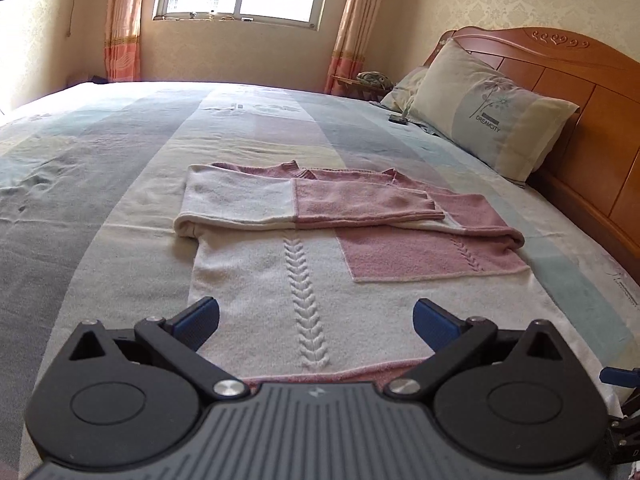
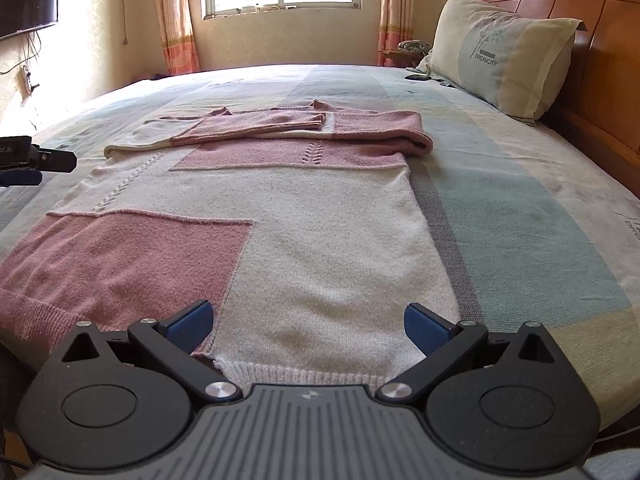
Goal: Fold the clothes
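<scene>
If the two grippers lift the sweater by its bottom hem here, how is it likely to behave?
The sweater looks like soft, thick knit lying limp on the bed, so it would probably sag between both open grippers. The sleeves only rest folded across the chest and may slide off. Its fuzzy surface likely grips the pads well.

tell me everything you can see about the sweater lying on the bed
The sweater is a knit in cream and dusty pink blocks, with a braided cable line down the front and ribbing at the hem. It lies flat on the striped bed cover, hem nearest the cameras, collar toward the window. Both sleeves are already folded across the chest, one lying on the other. The body is not yet folded. Both the left gripper and the right gripper hang open at the hem; whether either touches it cannot be told.
</scene>
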Demonstrator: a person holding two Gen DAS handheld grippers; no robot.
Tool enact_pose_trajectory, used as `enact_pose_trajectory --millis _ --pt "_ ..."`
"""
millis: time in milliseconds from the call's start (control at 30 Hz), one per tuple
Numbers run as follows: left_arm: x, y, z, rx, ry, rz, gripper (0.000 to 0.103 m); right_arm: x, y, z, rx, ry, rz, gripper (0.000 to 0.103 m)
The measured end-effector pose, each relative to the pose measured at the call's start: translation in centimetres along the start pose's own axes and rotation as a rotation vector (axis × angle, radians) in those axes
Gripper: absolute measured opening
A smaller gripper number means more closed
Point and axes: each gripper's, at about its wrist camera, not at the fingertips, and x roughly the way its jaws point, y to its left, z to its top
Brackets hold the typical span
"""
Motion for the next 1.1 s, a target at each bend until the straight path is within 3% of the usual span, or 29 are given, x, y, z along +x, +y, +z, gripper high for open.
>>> enact_pose_trajectory --millis 167,333,467,600,800,900,1100 --pt "5.9 0.8 3.0 -0.046 0.088 -0.051 0.102 -0.2 0.4 1.1 0.059 0.0 0.116 0.103" --pt "11.4 2.8 1.7 -0.068 0.167 0.042 0.102 0.0 1.2 2.0 0.08 0.0 0.23 0.103" --pt "12.1 3.9 2.0 -0.027 0.131 0.118 0.102 0.7 0.7 2.6 0.139 0.008 0.262 0.103" --pt "10.9 2.8 2.5 0.021 0.119 0.158 0.102 1.9 0.0 2.5 0.187 0.071 0.226 0.103" --pt "7.1 -0.7 -0.3 0.057 0.137 0.024 0.102 2.6 -0.4 2.0 0.216 0.105 0.211 0.103" --pt "6.1 -1.1 -2.2 0.015 0.182 -0.009 0.102 2.8 -0.1 1.7 0.193 0.107 0.199 0.103" --pt "1.6 -2.1 -4.0 -0.035 0.133 0.001 0.102 3.1 0.5 1.4 0.142 0.091 0.172 0.103"
